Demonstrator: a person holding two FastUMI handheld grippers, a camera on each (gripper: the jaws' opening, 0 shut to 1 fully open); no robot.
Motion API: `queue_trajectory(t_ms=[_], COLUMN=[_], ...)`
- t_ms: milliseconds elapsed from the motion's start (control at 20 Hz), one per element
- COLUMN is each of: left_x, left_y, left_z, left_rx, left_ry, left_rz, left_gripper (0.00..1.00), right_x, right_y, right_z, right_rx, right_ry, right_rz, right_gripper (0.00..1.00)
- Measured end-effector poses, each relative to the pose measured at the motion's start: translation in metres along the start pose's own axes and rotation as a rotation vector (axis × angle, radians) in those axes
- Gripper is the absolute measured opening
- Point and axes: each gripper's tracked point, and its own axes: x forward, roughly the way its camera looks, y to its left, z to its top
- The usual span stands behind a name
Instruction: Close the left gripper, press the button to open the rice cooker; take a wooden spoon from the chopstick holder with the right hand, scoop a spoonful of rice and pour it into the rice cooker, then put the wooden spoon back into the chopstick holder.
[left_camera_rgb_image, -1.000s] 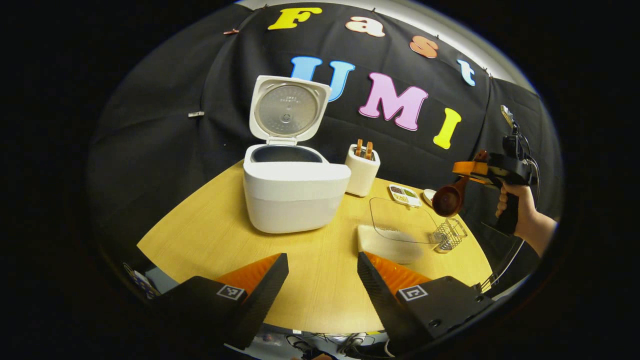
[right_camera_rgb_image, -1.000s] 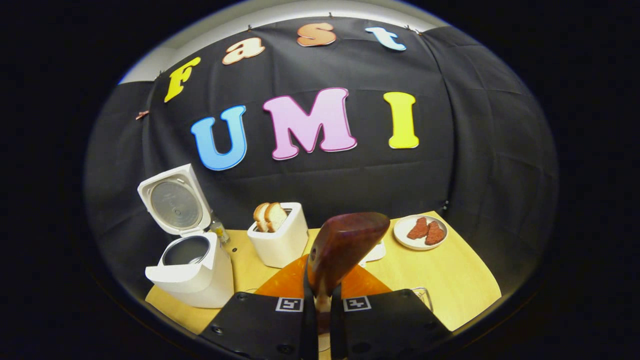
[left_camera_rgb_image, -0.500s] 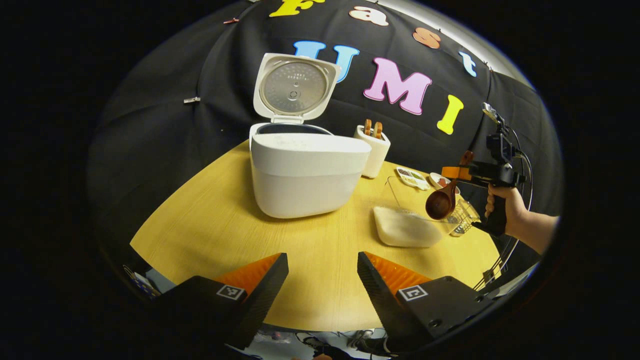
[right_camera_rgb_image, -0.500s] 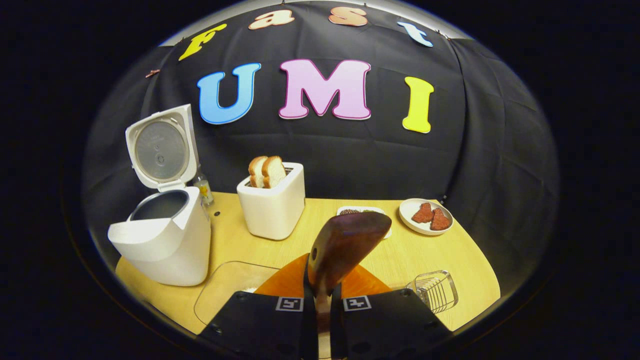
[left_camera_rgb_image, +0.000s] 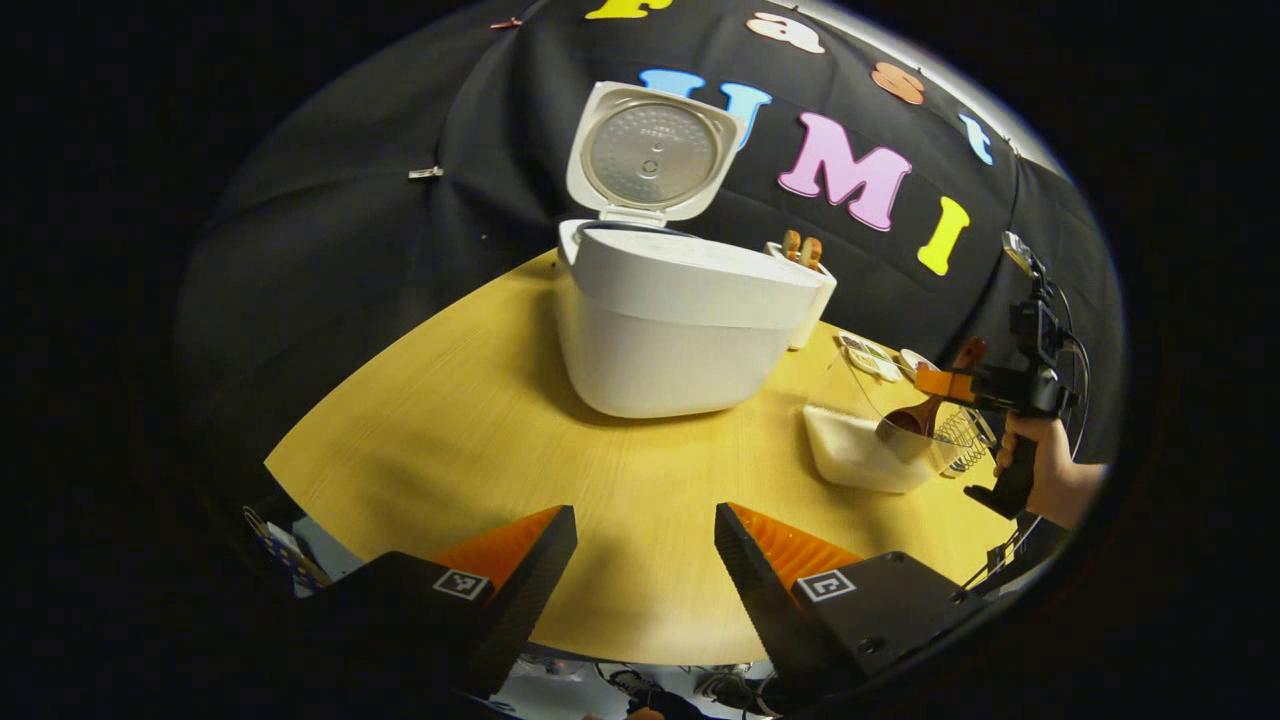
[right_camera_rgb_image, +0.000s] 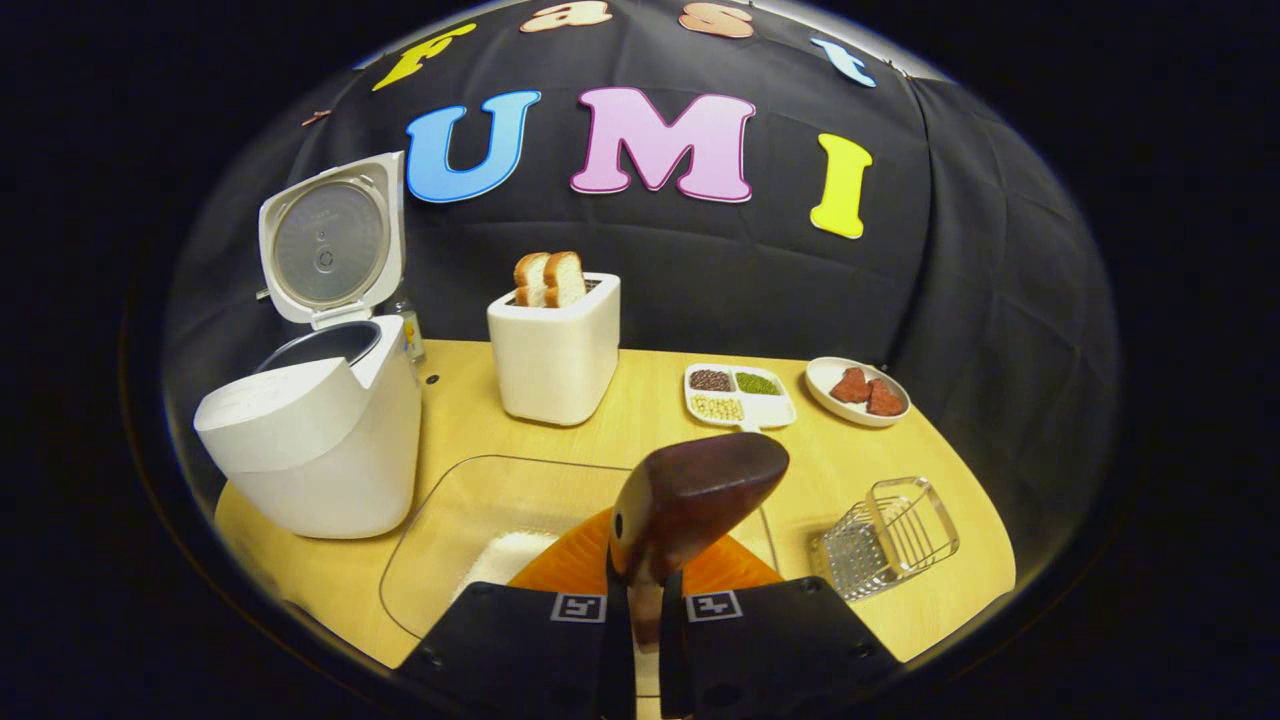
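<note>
In the left gripper view, the left gripper (left_camera_rgb_image: 645, 560) hangs over the near edge of the wooden table (left_camera_rgb_image: 450, 430) with its fingers spread wide and nothing between them. Beyond it stands the white rice cooker (left_camera_rgb_image: 680, 330), its lid (left_camera_rgb_image: 650, 155) swung fully up so the metal inner plate faces the camera. Just behind the cooker's right shoulder is a white toaster (left_camera_rgb_image: 805, 290) with two bread slices standing in its slot. Farther right sits a clear container of rice (left_camera_rgb_image: 865, 455), and the bowl of the wooden spoon (left_camera_rgb_image: 905, 420) dips into it. The spoon's handle runs up into the right gripper (left_camera_rgb_image: 945, 383), which a hand (left_camera_rgb_image: 1045, 475) holds by its grip. A wire chopstick holder (left_camera_rgb_image: 965, 440) stands just beside the container, on its far right.

In the right gripper view, the open rice cooker (right_camera_rgb_image: 310, 440) sits at the left, the toaster (right_camera_rgb_image: 555, 350) near it toward the centre. The right gripper's (right_camera_rgb_image: 645, 620) fingers are pressed together on the neck of the wooden spoon (right_camera_rgb_image: 695, 490), whose dark bowl rises above them, over the clear container (right_camera_rgb_image: 480, 530) with its white rice (right_camera_rgb_image: 500, 560). Behind lie a divided tray of beans (right_camera_rgb_image: 738, 395) and a small plate with red pieces (right_camera_rgb_image: 858, 390). The wire chopstick holder (right_camera_rgb_image: 885, 540) stands at the right, apart from the spoon.
</note>
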Motion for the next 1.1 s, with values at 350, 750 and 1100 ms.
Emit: queue_trajectory(t_ms=[350, 750, 1100], left_x=[-0.009, -0.013, -0.015], left_y=[0.012, 0.000, -0.014], left_z=[-0.007, -0.008, 0.002], left_rx=[-0.002, 0.013, 0.033], left_ry=[0.011, 0.020, 0.011], left_rz=[0.014, -0.009, -0.038], left_gripper=[0.96, 0.96, 0.96], right_x=[-0.013, -0.011, -0.020], right_y=[0.040, 0.038, 0.030], right_z=[-0.010, -0.004, 0.008], right_rx=[0.141, 0.438, 0.678], right_ry=[0.069, 0.146, 0.169], right_rz=[0.046, 0.049, 0.084], right_gripper=[0.14, 0.14, 0.14])
